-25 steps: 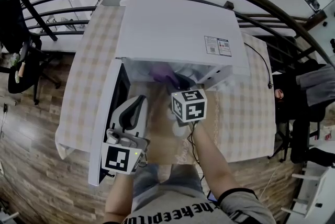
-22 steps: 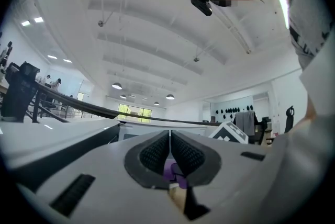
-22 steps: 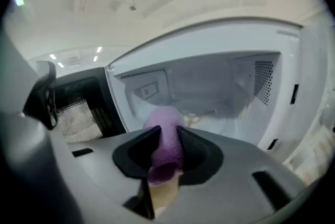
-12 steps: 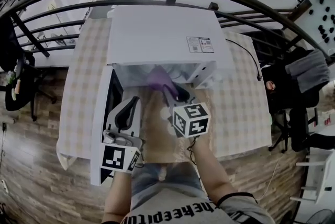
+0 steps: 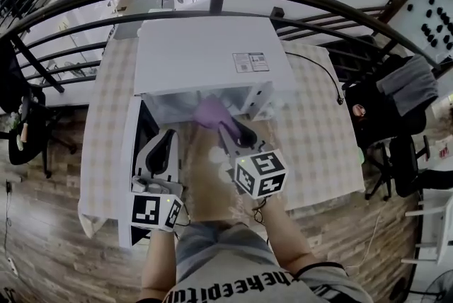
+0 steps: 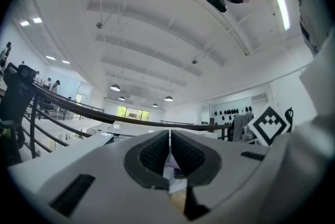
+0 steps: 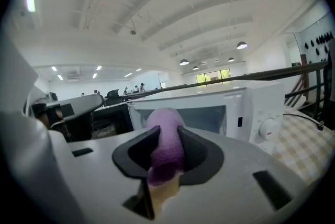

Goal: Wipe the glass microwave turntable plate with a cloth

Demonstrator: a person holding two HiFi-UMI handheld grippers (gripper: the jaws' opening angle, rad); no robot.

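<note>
Clamping cloth (image 7: 165, 121) in right gripper (image 7: 166, 140), open microwave (image 5: 205, 57) ahead, railing (image 5: 318, 1) beyond

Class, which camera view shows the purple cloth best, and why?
The right gripper view: the purple cloth sits close and large, pinched in the right claw. The head view shows it small, at the open microwave. The left gripper view barely shows it, if at all.

— And the cloth (image 5: 210, 112)?
— Purple, soft, bunched into a rounded wad. Pinched in the right claw (image 7: 166, 148), bulging out past the tips.
— Where?
— Held up just before the open microwave (image 5: 212, 61) mouth, roughly mid-width.
</note>
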